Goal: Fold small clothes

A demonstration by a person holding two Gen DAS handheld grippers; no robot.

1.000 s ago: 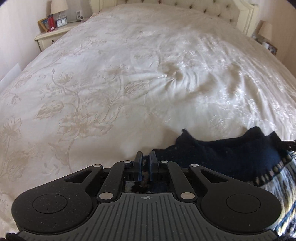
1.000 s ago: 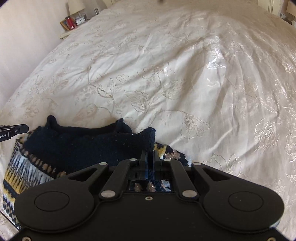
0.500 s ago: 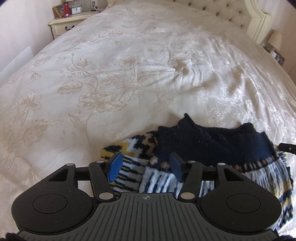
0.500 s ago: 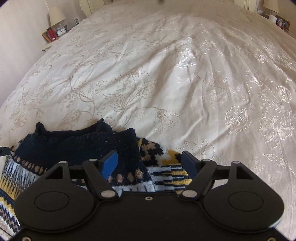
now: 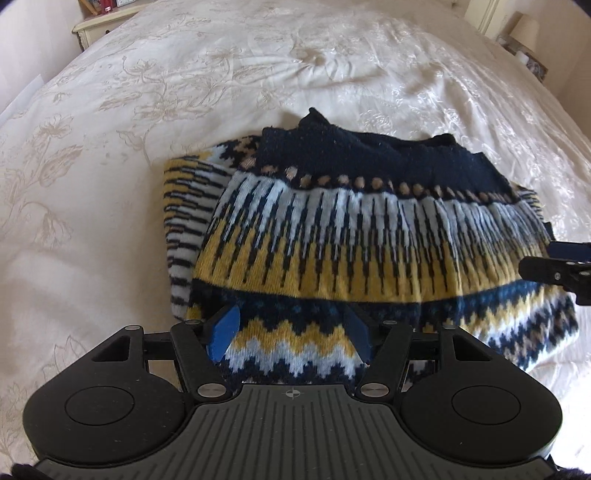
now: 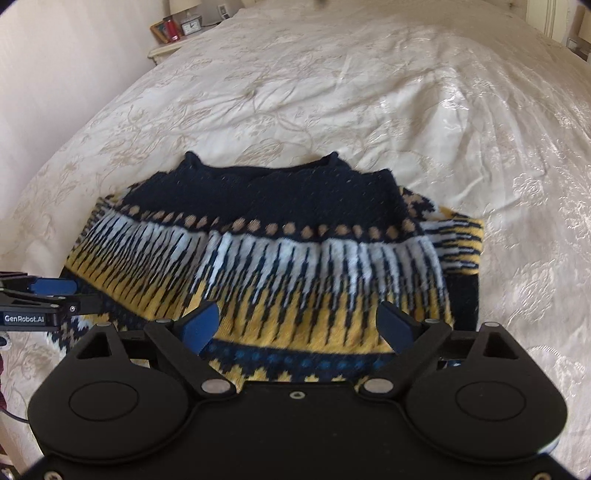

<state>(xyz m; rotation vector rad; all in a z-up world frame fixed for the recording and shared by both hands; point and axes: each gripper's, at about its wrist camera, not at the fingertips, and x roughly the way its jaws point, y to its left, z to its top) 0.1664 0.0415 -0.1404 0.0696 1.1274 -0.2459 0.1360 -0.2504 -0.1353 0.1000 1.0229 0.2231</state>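
A small knitted sweater [image 5: 369,229] in navy, yellow and white lies folded on the bed, its navy band at the far edge; it also shows in the right wrist view [image 6: 280,258]. My left gripper [image 5: 291,332] is open and empty, raised over the sweater's near left part. My right gripper [image 6: 299,325] is open and empty above the near edge. The right gripper's tip shows at the right edge of the left wrist view [image 5: 557,262], and the left gripper's tip at the left edge of the right wrist view [image 6: 40,295].
A cream floral bedspread [image 5: 184,74] covers the whole bed. A nightstand [image 6: 166,48] with a clock and frames stands at the far left by the wall. Another nightstand with a lamp [image 5: 524,33] stands at the far right.
Both grippers were shut on the sweater's navy edge one second ago. They opened, let it go and drew back and up, leaving the sweater folded on the bed.
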